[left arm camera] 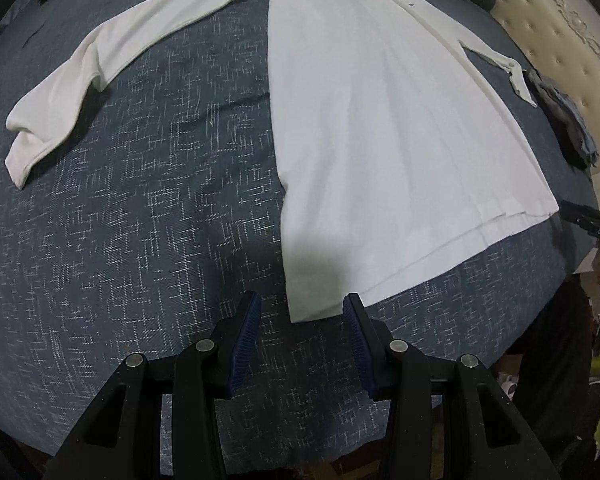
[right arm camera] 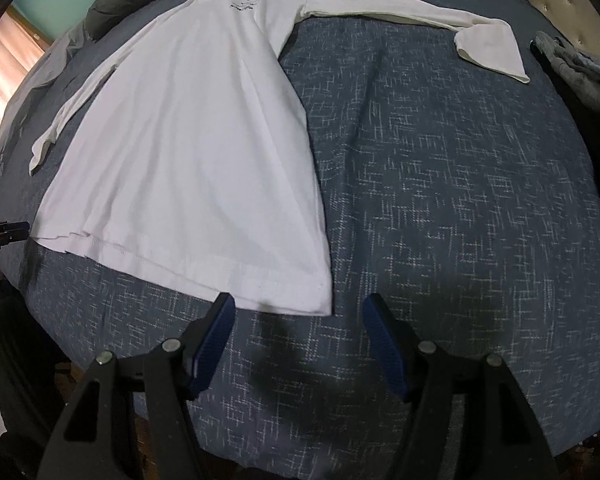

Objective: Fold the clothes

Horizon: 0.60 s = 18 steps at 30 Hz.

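The white shirt (left arm camera: 380, 128) lies flat on the bed (left arm camera: 140, 220), front up, w/ a small dark print near the neck. Both arms of the shirt are spread out to the sides. The bottom hem is the part nearest both tools.

Step now, I think: grab the two bottom corners of the hem, one w/ each tool, to start the fold.

Left tool (left arm camera: 302, 308): its fingers are spread wide apart & it holds nothing. In the left view the shirt's left bottom corner sits right btw the fingertips, at about 12 o'clock from the tool. I can't tell if a finger is touching the cloth yet.

Right tool (right arm camera: 300, 308): also spread wide, holding nothing. In the right view the shirt's right bottom corner sits btw its fingertips, a bit toward 11 o'clock. The left finger (right arm camera: 216, 332) is just beside the hem.

To do it well, I think:
- slide one finger under the hem & the other on top, so both layers get pinched
- bite right at the corner, not the middle
- close both tools about the same time
- lift both sides level so the shirt stays smooth

A grey cloth pile (right arm camera: 572, 64) lies at about 2 o'clock in the right view, well apart from the shirt body but near the sleeve end (right arm camera: 492, 46)
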Motion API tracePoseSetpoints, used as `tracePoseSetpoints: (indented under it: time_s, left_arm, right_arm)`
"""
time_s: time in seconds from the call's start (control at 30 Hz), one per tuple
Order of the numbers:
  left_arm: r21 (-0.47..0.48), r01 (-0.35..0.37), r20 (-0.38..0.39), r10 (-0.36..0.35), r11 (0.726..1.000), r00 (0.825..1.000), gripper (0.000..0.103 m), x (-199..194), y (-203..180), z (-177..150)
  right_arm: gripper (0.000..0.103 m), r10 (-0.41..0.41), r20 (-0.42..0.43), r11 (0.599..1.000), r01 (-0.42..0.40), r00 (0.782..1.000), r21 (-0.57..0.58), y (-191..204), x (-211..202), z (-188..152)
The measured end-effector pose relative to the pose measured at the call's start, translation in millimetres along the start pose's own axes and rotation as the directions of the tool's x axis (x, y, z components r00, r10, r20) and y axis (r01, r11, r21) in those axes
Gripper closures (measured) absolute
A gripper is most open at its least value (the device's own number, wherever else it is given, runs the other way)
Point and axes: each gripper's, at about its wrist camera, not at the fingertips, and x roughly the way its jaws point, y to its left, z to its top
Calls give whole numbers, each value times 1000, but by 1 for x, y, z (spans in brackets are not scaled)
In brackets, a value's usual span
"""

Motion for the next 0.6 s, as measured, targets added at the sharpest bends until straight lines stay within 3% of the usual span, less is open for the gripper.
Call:
tracePoseSetpoints:
  time_s: [0.07, 0.43, 0.53, 0.6]
  left_arm:
    - [-3, 0, 1, 0, 1000, 1000, 57, 1, 2, -1]
    - [-14, 4, 0, -4, 1000, 1000, 57, 7, 10, -1]
    - [-14, 9, -2, -9, 1000, 1000, 59, 9, 12, 1]
    - [-13, 12, -3, -12, 1000, 1000, 68, 10, 12, 2]
  right_arm:
    - [46, -9, -1, 1000, 9, 1000, 3, -2, 0, -1]
    - [46, -17, -8, 1000, 17, 1000, 1, 0, 4, -1]
    - [51, -16, -14, 1000, 16, 1000, 4, -2, 8, 1]
    - [56, -18, -15, 1000, 18, 1000, 3, -3, 11, 3]
